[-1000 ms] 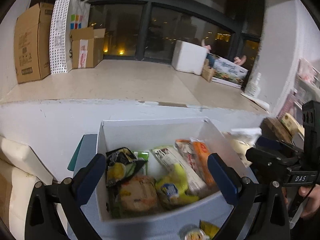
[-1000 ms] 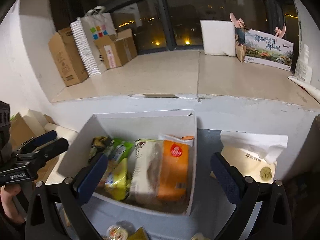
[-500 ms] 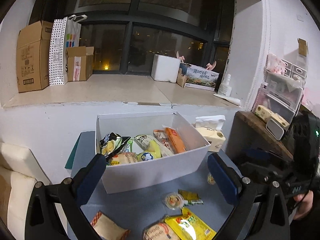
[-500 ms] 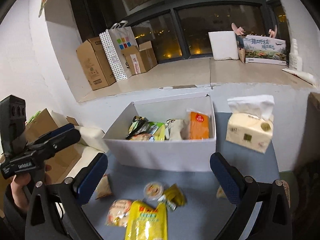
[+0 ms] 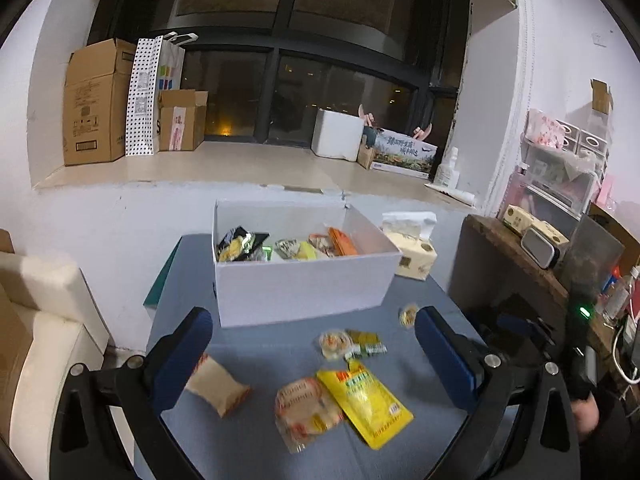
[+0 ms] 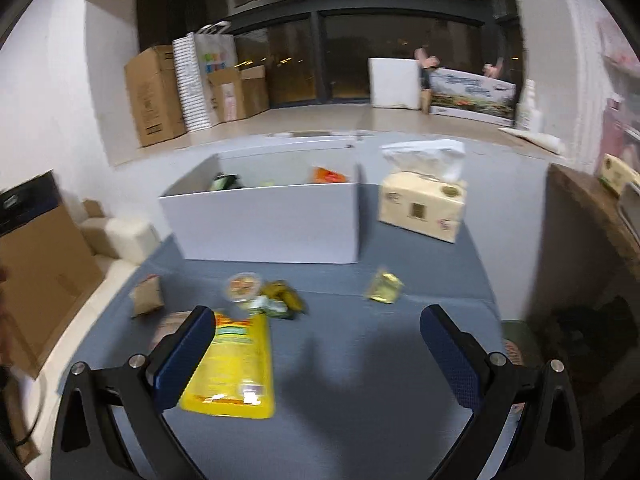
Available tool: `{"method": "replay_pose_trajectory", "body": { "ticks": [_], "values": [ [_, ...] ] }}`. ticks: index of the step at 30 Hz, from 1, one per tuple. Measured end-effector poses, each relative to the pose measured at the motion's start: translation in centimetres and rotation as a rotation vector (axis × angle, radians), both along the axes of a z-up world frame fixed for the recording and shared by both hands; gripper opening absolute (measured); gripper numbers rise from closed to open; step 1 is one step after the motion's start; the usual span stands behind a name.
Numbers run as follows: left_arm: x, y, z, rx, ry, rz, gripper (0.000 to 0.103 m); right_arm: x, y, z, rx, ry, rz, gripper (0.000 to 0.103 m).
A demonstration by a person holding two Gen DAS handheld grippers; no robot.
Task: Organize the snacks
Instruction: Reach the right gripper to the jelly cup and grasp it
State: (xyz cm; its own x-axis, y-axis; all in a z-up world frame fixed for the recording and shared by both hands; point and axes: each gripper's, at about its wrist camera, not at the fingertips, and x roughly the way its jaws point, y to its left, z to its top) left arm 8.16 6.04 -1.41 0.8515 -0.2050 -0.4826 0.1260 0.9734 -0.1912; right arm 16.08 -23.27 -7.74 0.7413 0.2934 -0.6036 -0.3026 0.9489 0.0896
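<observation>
A white box (image 5: pixel 304 280) (image 6: pixel 272 224) with several snack packs inside stands at the back of the blue-grey table. In front of it lie loose snacks: a yellow pouch (image 5: pixel 364 400) (image 6: pixel 236 364), a round pale pack (image 5: pixel 306 412), a tan packet (image 5: pixel 218 388) (image 6: pixel 146 296), a small round cup (image 5: pixel 334 344) (image 6: pixel 242 286), a green-yellow wrapper (image 5: pixel 366 344) (image 6: pixel 286 296) and a small yellow sachet (image 6: pixel 384 286) (image 5: pixel 408 314). My left gripper (image 5: pixel 312 360) hovers open over the loose snacks. My right gripper (image 6: pixel 318 360) is open too, with nothing between its fingers.
A tissue box (image 6: pixel 422 208) (image 5: pixel 414 252) stands right of the white box. A wooden shelf (image 5: pixel 516 264) with small items is at the right, a cream cushion (image 5: pixel 44 320) and a cardboard box (image 6: pixel 36 276) at the left. Cardboard boxes (image 5: pixel 94 104) sit on the window ledge.
Both grippers have pulled back and up from over the white box, so the loose snacks on the table in front of it came into view. Both stayed open.
</observation>
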Motion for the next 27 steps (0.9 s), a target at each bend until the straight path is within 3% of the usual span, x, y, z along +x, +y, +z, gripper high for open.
{"method": "replay_pose_trajectory", "body": {
  "ticks": [8, 27],
  "values": [
    [-1.9, -0.2, -2.1, 0.0, 0.042, 0.014, 0.103, 4.9, -2.6, -2.6, -0.021, 0.102, -0.054, 0.103],
    [-2.3, -0.8, -4.2, 0.002, 0.114, 0.016, 0.103, 13.8, 0.0, -6.4, -0.039, 0.244, -0.028, 0.103]
  ]
}}
